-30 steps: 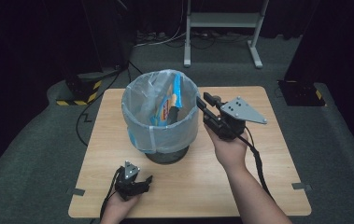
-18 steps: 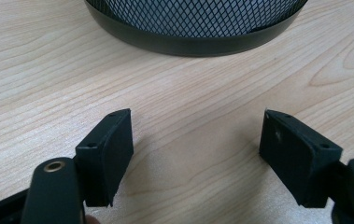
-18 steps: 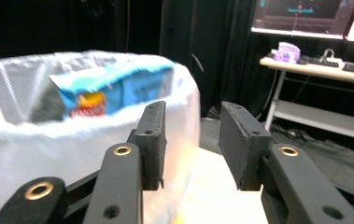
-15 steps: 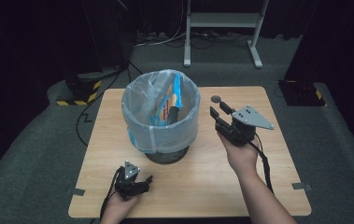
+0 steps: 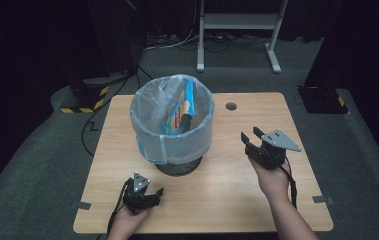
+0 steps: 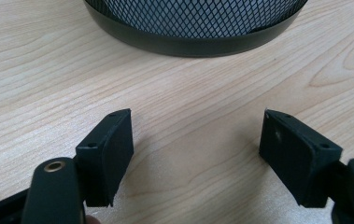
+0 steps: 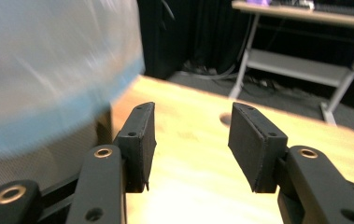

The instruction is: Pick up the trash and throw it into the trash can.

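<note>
Bin (image 5: 172, 122), mesh with plastic liner, sits mid-table (image 5: 227, 200) with blue packaging (image 5: 189, 100) already inside. Left gripper (image 5: 149, 192) rests low near the front edge, jaws apart, nothing held. Right gripper (image 5: 249, 140) is beside the bin, jaws apart, nothing held. Judging by this, the drop looks done; nothing loose left on the table.
</note>
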Available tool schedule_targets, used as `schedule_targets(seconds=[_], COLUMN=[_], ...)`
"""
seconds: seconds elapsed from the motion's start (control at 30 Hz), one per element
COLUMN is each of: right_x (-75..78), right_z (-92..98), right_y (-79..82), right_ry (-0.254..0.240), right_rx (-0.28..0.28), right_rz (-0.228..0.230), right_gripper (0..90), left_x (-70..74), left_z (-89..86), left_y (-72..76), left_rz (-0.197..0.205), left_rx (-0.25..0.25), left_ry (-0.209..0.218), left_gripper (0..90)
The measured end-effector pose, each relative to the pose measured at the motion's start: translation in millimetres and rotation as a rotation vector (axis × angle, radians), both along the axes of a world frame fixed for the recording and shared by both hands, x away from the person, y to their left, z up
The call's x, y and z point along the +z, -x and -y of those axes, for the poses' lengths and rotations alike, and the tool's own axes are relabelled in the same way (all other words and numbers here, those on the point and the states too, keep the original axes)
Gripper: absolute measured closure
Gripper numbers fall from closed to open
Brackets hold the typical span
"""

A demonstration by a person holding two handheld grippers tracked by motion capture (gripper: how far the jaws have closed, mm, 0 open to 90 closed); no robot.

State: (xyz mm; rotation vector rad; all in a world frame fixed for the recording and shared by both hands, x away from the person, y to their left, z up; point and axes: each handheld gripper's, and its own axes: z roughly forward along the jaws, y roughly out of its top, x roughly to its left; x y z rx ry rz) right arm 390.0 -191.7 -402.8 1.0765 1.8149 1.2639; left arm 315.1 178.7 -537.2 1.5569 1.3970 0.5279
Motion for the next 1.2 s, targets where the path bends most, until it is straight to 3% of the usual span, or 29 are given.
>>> schedule_targets(seconds=[0.47,0.63,0.7,0.73,0.8,0.9,1.2], right_x=[-81.7,-110.5,-118.1,-119.2,-118.8,-120.1,-120.6], right_z=[35.1,42.3,44.0,44.8,44.7,34.9,28.7], right_y=[11.5,12.9,14.1,14.4,16.4,15.0,16.3], right_ry=[0.087,0.127,0.142,0.141,0.129,0.165,0.152], right_rx=[-0.039,-0.016,-0.011,-0.007,0.004,0.038,-0.011], right_rz=[-0.193,-0.327,-0.361,-0.386,-0.376,-0.411,-0.416], right_gripper=[45.0,39.2,38.9,37.4,37.6,36.3,34.5], left_x=[0.0,-0.3,-0.3,-0.3,-0.4,-0.4,-0.5], left_z=[0.3,1.3,1.3,1.2,1.6,1.7,1.9], left_y=[-0.1,-0.5,-0.4,-0.4,-0.5,-0.7,-0.6], left_rz=[0.000,0.007,0.007,0.007,0.010,0.009,0.011], left_rx=[0.003,0.012,0.012,0.011,0.014,0.015,0.015], left_ry=[-0.001,0.010,0.009,0.008,0.012,0.015,0.015], left_gripper=[26.2,26.2,26.2,26.2,26.2,26.3,26.2])
